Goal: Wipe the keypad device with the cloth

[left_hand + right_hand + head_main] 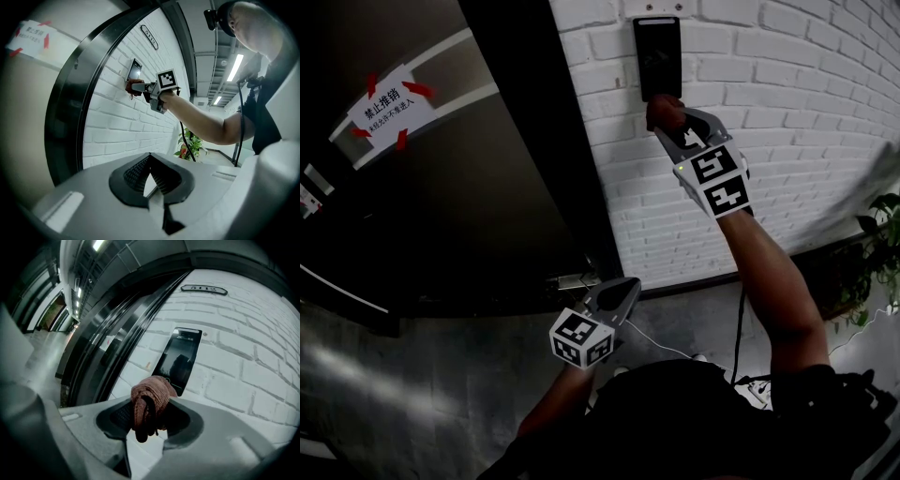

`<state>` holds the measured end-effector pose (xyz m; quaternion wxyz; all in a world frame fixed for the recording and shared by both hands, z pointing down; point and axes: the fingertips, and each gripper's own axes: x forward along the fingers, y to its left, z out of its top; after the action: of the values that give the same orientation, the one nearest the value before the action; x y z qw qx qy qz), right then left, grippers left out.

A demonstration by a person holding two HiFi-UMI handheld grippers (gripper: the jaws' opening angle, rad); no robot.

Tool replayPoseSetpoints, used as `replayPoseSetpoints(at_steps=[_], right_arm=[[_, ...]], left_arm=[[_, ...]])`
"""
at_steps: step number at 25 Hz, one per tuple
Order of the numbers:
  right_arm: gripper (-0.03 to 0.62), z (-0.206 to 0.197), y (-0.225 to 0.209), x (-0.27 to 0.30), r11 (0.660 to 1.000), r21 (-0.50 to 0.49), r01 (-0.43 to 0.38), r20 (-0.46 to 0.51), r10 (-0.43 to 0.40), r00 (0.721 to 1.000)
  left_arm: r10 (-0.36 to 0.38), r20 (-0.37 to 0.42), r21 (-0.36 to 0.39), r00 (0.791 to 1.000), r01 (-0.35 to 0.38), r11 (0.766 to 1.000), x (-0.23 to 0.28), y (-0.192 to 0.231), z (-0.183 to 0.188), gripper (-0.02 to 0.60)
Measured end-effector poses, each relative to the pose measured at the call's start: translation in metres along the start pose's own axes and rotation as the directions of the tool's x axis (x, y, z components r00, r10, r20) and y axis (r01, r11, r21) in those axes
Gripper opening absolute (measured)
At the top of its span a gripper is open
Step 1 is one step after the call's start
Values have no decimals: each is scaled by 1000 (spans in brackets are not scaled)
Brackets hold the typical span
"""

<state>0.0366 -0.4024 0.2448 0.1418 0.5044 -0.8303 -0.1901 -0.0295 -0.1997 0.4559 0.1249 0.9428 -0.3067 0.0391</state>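
Observation:
The keypad device (657, 56) is a black panel fixed upright on the white brick wall. My right gripper (668, 114) is raised to its lower edge, shut on a bunched reddish-brown cloth (664, 111). In the right gripper view the cloth (151, 397) bulges out between the jaws of the right gripper (149, 405) and covers the bottom of the keypad (180, 357). My left gripper (624, 292) hangs low near the foot of the wall, shut and empty. The left gripper view shows its tips (150, 158) meeting, with the keypad (135, 71) and cloth (130, 87) far above.
A dark metal door (459, 206) with a taped paper sign (386, 106) stands left of the keypad. A number plate (204, 288) sits above the keypad. A potted plant (883, 246) grows at the right. A cable (739, 314) hangs along my right arm.

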Motion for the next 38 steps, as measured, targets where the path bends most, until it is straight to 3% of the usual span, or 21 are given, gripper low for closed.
replayPoseSetpoints(at_steps=[8, 14, 16, 19, 22, 25, 30, 34, 38], right_arm=[[144, -25, 32, -32, 994, 94, -48, -30, 51, 998], [144, -56, 113, -107, 964, 172, -205, 58, 198, 978], [144, -71, 137, -135, 940, 247, -234, 76, 222, 972], [144, -108, 147, -172, 867, 445, -225, 74, 215, 974], [144, -130, 149, -202, 809, 551, -203, 75, 195, 978], [144, -139, 157, -229, 795, 570, -207, 69, 205, 976], [144, -152, 166, -276, 806, 526, -271, 65, 280, 958], [144, -168, 155, -318, 786, 544, -296, 74, 306, 949], [144, -182, 156, -360, 775, 518, -362, 83, 375, 923]], left_arm=[[-34, -24, 4, 999, 34, 999, -19, 2, -10, 17], [-92, -34, 12, 995, 92, 996, -33, 2, -15, 17], [-120, -37, 13, 992, 121, 993, -36, -4, -17, 17], [-128, -32, 11, 991, 128, 992, -37, -12, -20, 17], [-104, -20, 2, 994, 104, 995, -37, -21, -26, 17], [-71, -16, -11, 997, 71, 997, -35, -35, -34, 17], [-17, 26, -32, 1000, 18, 999, -21, -79, -30, 17], [3, 63, -77, 998, 2, 997, -5, -125, -30, 17], [57, 52, -72, 997, -53, 996, 3, -169, -45, 17]])
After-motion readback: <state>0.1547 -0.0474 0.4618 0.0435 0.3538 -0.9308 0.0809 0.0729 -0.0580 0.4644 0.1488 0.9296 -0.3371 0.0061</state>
